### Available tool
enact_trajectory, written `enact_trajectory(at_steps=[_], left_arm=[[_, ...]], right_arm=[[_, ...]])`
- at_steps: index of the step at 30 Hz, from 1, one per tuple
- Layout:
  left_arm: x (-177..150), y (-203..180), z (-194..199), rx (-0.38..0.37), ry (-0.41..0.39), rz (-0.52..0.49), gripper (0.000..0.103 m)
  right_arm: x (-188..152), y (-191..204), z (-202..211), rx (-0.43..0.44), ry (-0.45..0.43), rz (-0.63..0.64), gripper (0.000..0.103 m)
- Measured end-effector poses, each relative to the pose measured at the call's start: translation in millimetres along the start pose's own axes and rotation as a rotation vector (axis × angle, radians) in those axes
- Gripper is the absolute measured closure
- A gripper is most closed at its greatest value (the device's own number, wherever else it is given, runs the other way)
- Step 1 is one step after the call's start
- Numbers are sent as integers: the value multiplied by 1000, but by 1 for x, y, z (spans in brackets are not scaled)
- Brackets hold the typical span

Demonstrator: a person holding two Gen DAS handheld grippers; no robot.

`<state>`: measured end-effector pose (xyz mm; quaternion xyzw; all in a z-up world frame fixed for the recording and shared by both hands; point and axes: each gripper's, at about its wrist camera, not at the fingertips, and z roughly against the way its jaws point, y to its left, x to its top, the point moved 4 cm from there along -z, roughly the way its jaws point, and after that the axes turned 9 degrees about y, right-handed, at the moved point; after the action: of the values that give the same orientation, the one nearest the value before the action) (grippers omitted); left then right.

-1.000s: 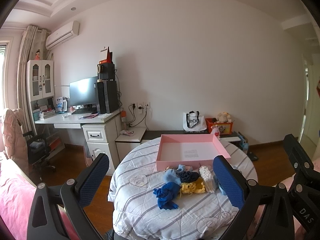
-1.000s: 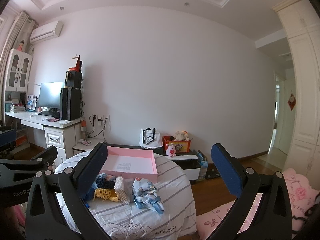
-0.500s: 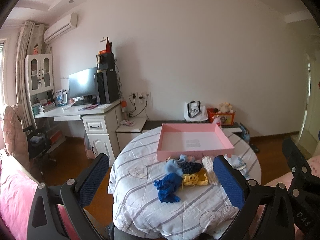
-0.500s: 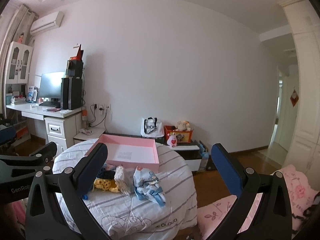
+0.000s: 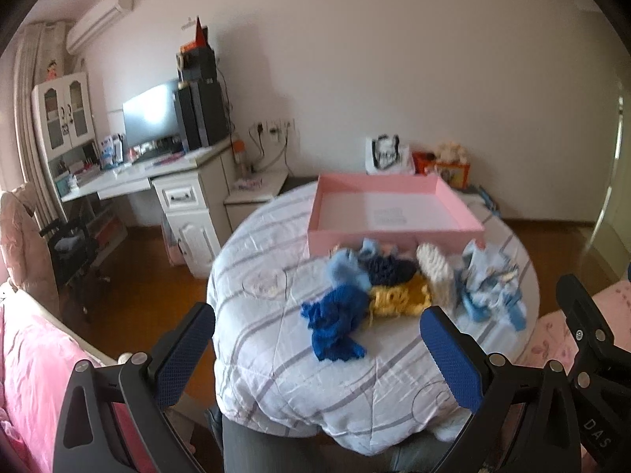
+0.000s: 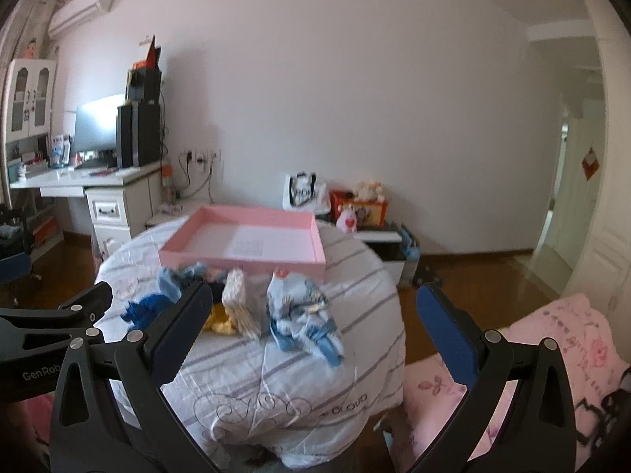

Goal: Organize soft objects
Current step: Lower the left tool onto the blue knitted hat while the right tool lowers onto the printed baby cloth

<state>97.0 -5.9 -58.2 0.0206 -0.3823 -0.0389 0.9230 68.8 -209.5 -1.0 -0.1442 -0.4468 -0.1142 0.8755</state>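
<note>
A heap of soft cloth items lies on a round table with a striped white cover (image 5: pixel 276 354) (image 6: pixel 299 362), just in front of an empty pink tray (image 5: pixel 394 232) (image 6: pixel 244 254). The heap holds a dark blue cloth (image 5: pixel 335 327) (image 6: pixel 148 305), a yellow knit piece (image 5: pixel 398 299), a navy piece (image 5: pixel 390 270), a cream knit piece (image 5: pixel 435 272) (image 6: pixel 236 303) and a light blue patterned cloth (image 5: pixel 487 291) (image 6: pixel 303 311). My left gripper (image 5: pixel 319 351) is open and short of the heap. My right gripper (image 6: pixel 315 323) is open, near the light blue cloth.
A white desk (image 5: pixel 165 181) with a monitor and speakers stands at the left wall, beside a dark chair (image 5: pixel 75 248). Pink bedding (image 5: pixel 35 374) (image 6: pixel 552 354) lies on both sides. A bag and toys (image 6: pixel 355 201) sit by the far wall. A doorway (image 6: pixel 568 181) opens at right.
Both grippers have come closer to the table and tilted down, so the heap and tray look larger. Nothing has been picked up; both stay open.
</note>
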Motion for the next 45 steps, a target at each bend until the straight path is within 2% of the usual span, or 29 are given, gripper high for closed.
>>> enact_trajectory(at_steps=[6,12,26,37,45], left_arm=[[4,-2,-33,-3,114,-14,1],[7,-3,-56,-10,182,-19,1],[3,1,-105,-42,264,-19,0],[14,18,-141,-96,309,34,0],[24,24,-172,-105,344,63,1]], right_arm=[[-13,6,-35,11,107,-1,0],[-25,9,-59,24,176,-9,0],[-37,16,-94,58,279,-12,0],[-32,3,-131,12,328,-44,0],[-24,-3,-168,-19,360,-56,0]])
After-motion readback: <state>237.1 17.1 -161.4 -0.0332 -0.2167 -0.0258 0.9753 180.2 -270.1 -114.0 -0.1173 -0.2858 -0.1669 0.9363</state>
